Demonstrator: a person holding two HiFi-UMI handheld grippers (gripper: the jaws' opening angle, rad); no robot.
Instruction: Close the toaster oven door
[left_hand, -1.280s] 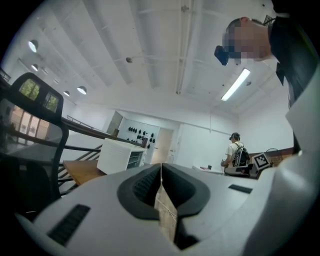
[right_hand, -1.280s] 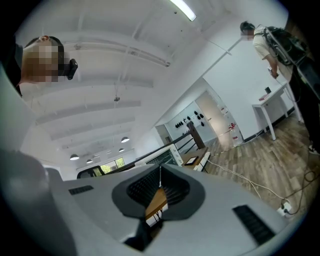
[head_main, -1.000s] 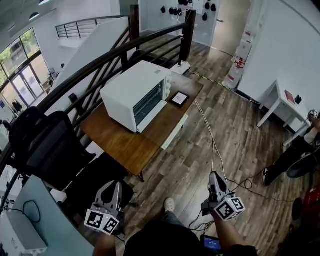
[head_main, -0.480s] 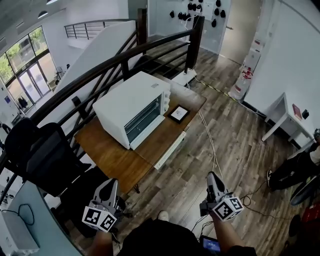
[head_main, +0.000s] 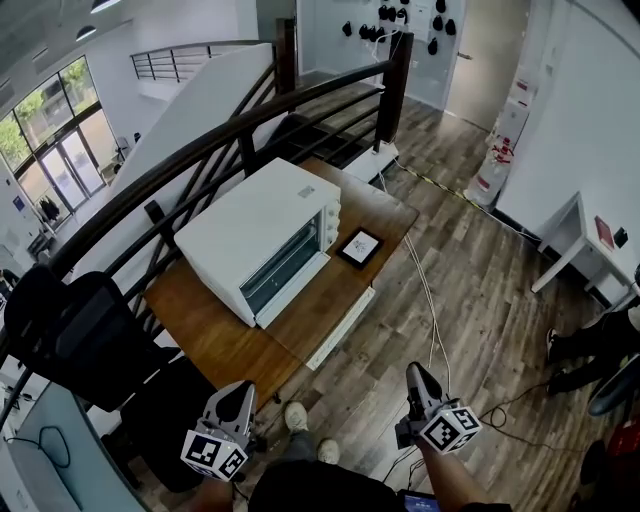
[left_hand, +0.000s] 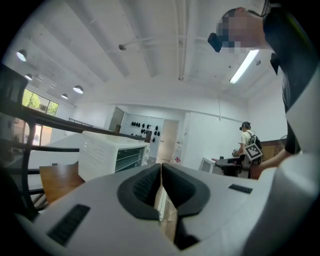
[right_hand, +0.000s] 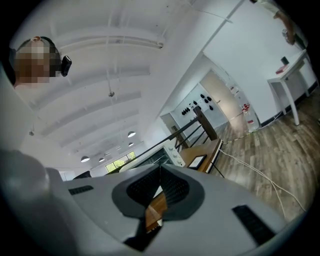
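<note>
The white toaster oven (head_main: 255, 245) stands on a wooden table (head_main: 220, 340), its glass door (head_main: 285, 268) facing me. The door looks upright against the front; I cannot tell whether it is fully shut. My left gripper (head_main: 244, 390) is low and short of the table's near corner, shut and empty. My right gripper (head_main: 412, 373) hangs over the floor to the right of the table, also shut and empty. In the left gripper view the oven (left_hand: 112, 156) shows beyond the closed left gripper (left_hand: 161, 167). The right gripper (right_hand: 160, 172) points toward the table (right_hand: 200, 152).
A dark framed tablet (head_main: 360, 246) lies on the table beside the oven. A dark stair railing (head_main: 250, 130) runs behind the table, and a black chair (head_main: 70, 335) stands at left. White cables (head_main: 430, 300) trail over the wood floor. Another person (left_hand: 247, 145) stands far off.
The table and oven have drawn nearer and sit lower in the head view. Both grippers have travelled forward with me, the left one shifting a little right. Both stay shut.
</note>
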